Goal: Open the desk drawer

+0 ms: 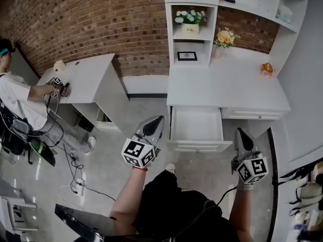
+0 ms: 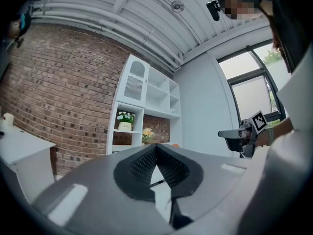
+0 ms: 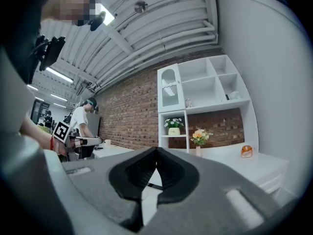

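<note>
The white desk (image 1: 227, 87) has its left drawer (image 1: 196, 126) pulled out, showing a bare white inside. Its front panel (image 1: 200, 146) faces me. The narrower drawer (image 1: 251, 114) to its right is closed. In the head view my left gripper (image 1: 159, 119) hovers just left of the open drawer, apart from it, jaws shut with nothing between them. My right gripper (image 1: 238, 131) hangs just right of the drawer's front corner, also shut and holding nothing. Each gripper view shows its jaws meeting at the tip, left gripper (image 2: 155, 146) and right gripper (image 3: 156, 149), both pointing level at the shelves.
A white shelf unit (image 1: 171, 39) on the desk holds a flower pot (image 1: 190, 18) and a framed picture (image 1: 187, 56). A vase of orange flowers (image 1: 225, 37) and a small orange object (image 1: 266, 69) stand on the desktop. At the left a person (image 1: 17, 97) works at another white desk (image 1: 83, 77); cables (image 1: 75, 170) lie on the floor.
</note>
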`<state>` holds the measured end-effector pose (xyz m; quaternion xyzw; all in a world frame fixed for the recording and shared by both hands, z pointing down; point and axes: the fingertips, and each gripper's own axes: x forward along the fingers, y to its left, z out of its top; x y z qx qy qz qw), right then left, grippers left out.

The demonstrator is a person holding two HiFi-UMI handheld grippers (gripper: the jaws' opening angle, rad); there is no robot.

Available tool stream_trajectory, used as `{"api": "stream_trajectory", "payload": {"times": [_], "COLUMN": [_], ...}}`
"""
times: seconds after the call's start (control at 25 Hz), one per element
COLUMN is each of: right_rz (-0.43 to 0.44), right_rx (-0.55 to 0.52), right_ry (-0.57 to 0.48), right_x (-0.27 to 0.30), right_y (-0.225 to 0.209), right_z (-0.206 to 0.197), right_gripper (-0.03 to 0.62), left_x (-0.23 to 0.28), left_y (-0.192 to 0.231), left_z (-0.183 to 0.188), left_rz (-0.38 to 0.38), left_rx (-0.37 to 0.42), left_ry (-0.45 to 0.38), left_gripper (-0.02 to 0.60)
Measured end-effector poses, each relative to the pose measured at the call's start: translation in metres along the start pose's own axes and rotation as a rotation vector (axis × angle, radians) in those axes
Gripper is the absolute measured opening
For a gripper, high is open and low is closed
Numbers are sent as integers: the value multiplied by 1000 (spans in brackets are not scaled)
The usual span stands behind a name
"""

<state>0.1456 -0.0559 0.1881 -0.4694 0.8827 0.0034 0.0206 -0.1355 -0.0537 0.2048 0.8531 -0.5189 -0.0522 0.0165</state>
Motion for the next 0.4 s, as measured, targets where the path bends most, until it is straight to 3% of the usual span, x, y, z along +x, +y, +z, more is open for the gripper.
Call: {"api": "stream_trajectory", "payload": {"times": [0.4], "right_rz": [-18], "right_rx": [38], "right_ry": [-9], "right_x": [-3], "right_y": [1], "right_z": [-8], "right_gripper": [2], "left_x": [-2], "left_y": [10], "left_z": [2], "left_rz": [27], "left_rx": [-21], "left_ry": [-17], "left_gripper": [2]}}
